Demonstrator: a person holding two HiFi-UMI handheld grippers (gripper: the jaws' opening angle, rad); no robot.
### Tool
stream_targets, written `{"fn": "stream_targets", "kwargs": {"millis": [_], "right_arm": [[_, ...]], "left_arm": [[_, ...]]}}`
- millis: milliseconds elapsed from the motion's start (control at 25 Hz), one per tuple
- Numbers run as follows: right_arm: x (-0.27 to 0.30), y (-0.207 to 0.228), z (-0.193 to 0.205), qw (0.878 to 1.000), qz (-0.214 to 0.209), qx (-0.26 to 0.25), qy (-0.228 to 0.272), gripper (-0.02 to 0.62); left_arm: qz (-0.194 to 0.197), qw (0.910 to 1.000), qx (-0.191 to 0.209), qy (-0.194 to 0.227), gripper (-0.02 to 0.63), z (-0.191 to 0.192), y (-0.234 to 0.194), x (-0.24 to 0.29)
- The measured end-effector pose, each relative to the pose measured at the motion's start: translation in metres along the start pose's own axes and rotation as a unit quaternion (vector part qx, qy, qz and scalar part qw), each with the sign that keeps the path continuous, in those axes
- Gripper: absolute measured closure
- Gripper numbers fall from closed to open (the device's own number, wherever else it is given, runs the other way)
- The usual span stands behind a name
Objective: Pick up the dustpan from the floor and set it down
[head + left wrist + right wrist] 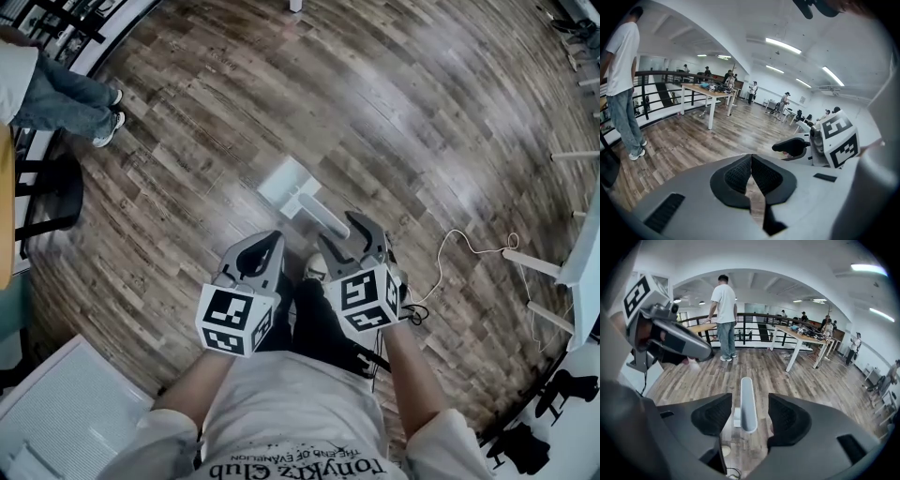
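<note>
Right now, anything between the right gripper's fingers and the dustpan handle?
Only bare floor each side; the dustpan handle stands inside the open right gripper, untouched, in the right gripper view.

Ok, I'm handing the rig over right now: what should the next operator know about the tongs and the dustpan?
Left tongs: shut and empty, held beside the right ones.
Right tongs: open, one jaw on each side of the handle, pads not touching it.
Dustpan: lying on the wooden floor, its handle pointing back toward the tongs.
Done: right tongs lined up on the handle; nothing gripped or lifted yet.
Left: close on the handle, lift the dustpan, set it down.
</note>
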State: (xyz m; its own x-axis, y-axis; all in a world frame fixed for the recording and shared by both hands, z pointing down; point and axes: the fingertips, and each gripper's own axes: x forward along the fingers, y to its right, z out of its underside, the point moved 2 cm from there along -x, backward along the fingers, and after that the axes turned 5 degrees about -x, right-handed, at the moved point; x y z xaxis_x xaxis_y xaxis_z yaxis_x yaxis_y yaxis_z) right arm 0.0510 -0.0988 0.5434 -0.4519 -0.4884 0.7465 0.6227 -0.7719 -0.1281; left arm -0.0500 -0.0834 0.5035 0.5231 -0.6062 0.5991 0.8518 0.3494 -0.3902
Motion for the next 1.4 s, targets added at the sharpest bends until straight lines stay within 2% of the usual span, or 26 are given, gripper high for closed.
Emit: {"fn": "stream_targets", "kwargs": {"millis": [120, 440, 640, 1160, 1240, 1320, 1400], "right_arm": [[0.017, 0.003, 0.003, 0.999, -0.010, -0.037, -0.023, 0.348], [0.053, -0.005, 0.014, 0.995, -0.043, -0.066, -0.065, 0.345], [0.071, -0.006, 0.024, 0.993, -0.055, -0.057, -0.087, 0.345], [0.091, -0.010, 0.034, 0.988, -0.057, -0.074, -0.125, 0.348], [0.093, -0.009, 0.034, 0.988, -0.049, -0.076, -0.127, 0.372], [0.094, -0.008, 0.033, 0.988, -0.032, -0.084, -0.126, 0.490], [0.095, -0.008, 0.032, 0.988, -0.022, -0.090, -0.125, 0.518]], "left_arm": [[-0.005, 0.9999, -0.009, -0.007, 0.582, 0.003, -0.008, 0.003], [-0.020, 0.9987, -0.044, -0.014, 0.582, 0.015, -0.027, 0.005], [-0.024, 0.9981, -0.054, -0.019, 0.583, 0.019, -0.033, 0.007], [-0.028, 0.9965, -0.073, -0.029, 0.581, 0.032, -0.049, 0.003], [-0.027, 0.9964, -0.076, -0.029, 0.583, 0.032, -0.051, 0.003], [-0.027, 0.9962, -0.078, -0.029, 0.581, 0.034, -0.053, 0.001], [-0.026, 0.9962, -0.078, -0.029, 0.583, 0.035, -0.055, 0.000]]}}
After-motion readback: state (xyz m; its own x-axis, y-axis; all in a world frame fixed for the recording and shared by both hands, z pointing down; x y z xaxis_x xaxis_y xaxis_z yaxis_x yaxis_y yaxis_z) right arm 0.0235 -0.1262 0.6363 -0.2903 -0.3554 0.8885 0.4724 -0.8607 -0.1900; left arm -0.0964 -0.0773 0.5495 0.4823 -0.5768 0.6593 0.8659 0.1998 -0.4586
